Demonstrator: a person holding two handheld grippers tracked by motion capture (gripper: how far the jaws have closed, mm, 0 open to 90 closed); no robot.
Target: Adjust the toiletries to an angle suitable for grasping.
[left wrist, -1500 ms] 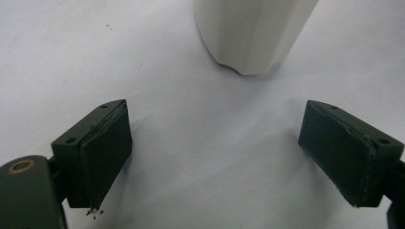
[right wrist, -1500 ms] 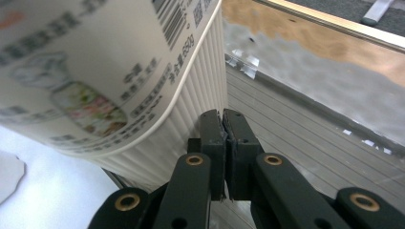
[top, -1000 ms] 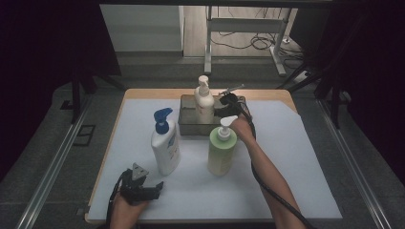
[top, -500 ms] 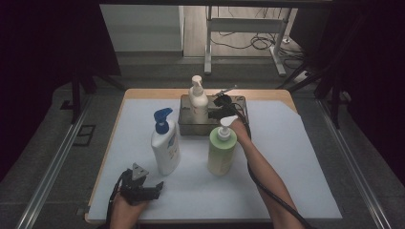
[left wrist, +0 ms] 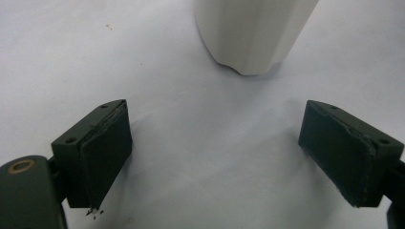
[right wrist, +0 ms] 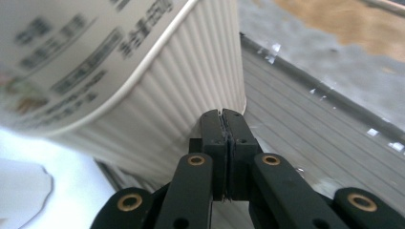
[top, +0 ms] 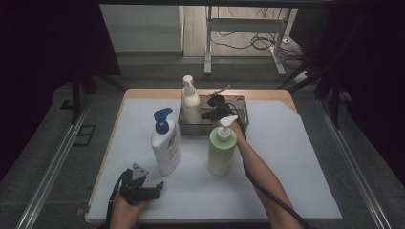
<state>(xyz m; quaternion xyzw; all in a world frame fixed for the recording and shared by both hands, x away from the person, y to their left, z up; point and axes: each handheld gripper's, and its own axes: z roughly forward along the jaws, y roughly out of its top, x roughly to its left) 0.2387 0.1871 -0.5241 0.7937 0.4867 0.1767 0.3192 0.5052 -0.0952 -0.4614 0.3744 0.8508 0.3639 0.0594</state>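
Looks like the job here is loading pump bottles into the dark metal rectangular tray (top: 241,102) at the far side of the white-covered table (top: 296,162). The small cream pump bottle with a ribbed base (top: 190,102) stands upright in the tray's left end, and the right gripper (top: 211,109) is right next to it, jaws pinched fully together with nothing between them, tips touching or almost touching that ribbed base (right wrist: 191,109). So I'd say it's nudging or settling that bottle rather than carrying it.

Next move is probably backing the right gripper out without tipping the bottle.

The left gripper (top: 143,187) rests near the front edge, jaws spread wide and empty, pointed at the tall white bottle with the blue pump (top: 165,143). The pale green pump bottle (top: 221,150) stands nearby.
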